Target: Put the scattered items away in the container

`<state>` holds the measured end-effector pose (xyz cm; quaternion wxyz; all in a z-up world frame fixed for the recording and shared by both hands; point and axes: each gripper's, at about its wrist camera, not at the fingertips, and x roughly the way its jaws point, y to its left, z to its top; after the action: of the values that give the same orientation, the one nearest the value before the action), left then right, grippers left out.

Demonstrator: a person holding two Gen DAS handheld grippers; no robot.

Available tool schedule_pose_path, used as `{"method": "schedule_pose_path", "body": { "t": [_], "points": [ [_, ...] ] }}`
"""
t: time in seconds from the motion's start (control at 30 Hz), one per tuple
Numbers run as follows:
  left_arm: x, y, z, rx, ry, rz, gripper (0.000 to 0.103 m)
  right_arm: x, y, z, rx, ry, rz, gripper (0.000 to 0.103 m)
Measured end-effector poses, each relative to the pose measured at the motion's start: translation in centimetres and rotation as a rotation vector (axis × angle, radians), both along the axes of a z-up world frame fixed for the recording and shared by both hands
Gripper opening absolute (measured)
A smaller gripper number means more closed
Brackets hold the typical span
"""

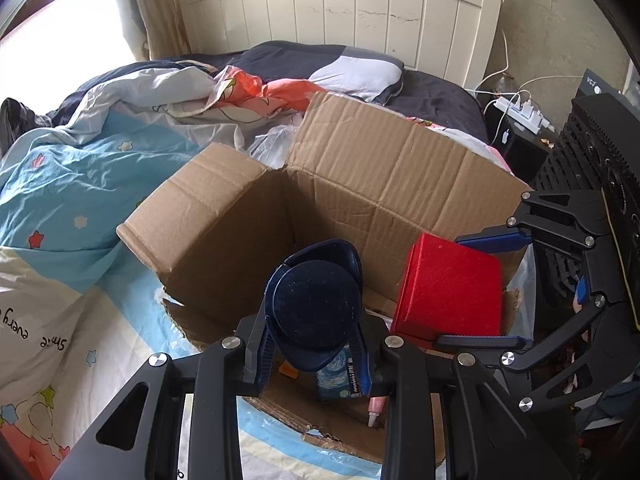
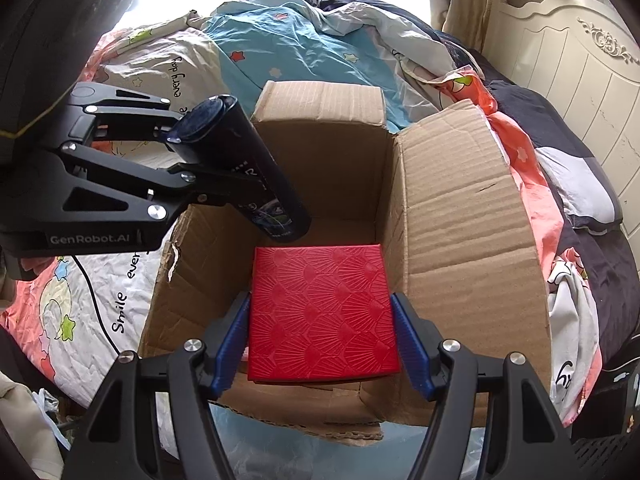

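Note:
An open cardboard box [image 1: 224, 240] [image 2: 460, 220] stands on the bed with its flaps up. My left gripper [image 1: 314, 332] [image 2: 224, 156] is shut on a dark blue cylinder [image 1: 316, 304] [image 2: 248, 168], tilted down over the box's opening. In the left wrist view I see the cylinder end-on. My right gripper [image 2: 320, 300] [image 1: 450, 290] is shut on a red patterned box [image 2: 324, 312] [image 1: 452, 284], its blue pads [image 2: 236, 332] pressing both sides, and holds it over the opening. A small blue printed carton [image 1: 336, 380] and a pink item [image 1: 376, 408] lie on the box's floor.
A rumpled star-print quilt [image 1: 80, 168] surrounds the box, and a white headboard [image 1: 340, 8] stands behind. A black crate [image 1: 580, 160] and a power strip [image 1: 524, 114] sit at the right. Clear plastic [image 1: 272, 144] lies behind the box.

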<state>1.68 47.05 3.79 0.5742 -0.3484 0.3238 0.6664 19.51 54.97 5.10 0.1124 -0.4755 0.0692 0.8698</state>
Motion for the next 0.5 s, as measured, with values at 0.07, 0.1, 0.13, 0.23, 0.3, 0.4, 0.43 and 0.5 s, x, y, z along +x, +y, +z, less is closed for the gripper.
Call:
{"method": "schedule_pose_path", "body": {
  "t": [0.07,0.1,0.13,0.23,0.3,0.4,0.43,0.5],
  "points": [
    [-0.2,0.0,-0.2,-0.012,0.004,0.009,0.032,-0.1,-0.1,0.0,0.005,0.0,-0.002,0.064],
    [-0.3,-0.1,-0.3,-0.014,0.007,0.016,0.032,-0.2,-0.1,-0.1,0.004,-0.002,0.0,0.064],
    [-0.5,-0.1,-0.4,-0.017,0.007,0.025,0.032,-0.2,-0.1,-0.1,0.005,-0.004,0.002,0.064],
    [-0.9,-0.2,-0.5,-0.032,0.009,0.047,0.039,-0.4,-0.2,-0.2,0.008,-0.02,0.007,0.065],
    [-1.1,-0.2,-0.5,-0.043,0.018,0.071,0.067,-0.6,-0.4,-0.4,0.015,-0.038,0.014,0.065],
    [-1.1,-0.5,-0.4,-0.037,0.055,0.095,0.085,-0.6,-0.7,-0.6,0.034,-0.053,0.016,0.071],
    [-1.1,-0.6,-0.4,-0.04,0.059,0.096,0.087,-0.6,-0.7,-0.6,0.033,-0.058,0.016,0.072],
    [-1.2,-0.7,-0.5,-0.048,0.065,0.098,0.088,-0.7,-0.7,-0.7,0.038,-0.063,0.014,0.073]
  ]
}}
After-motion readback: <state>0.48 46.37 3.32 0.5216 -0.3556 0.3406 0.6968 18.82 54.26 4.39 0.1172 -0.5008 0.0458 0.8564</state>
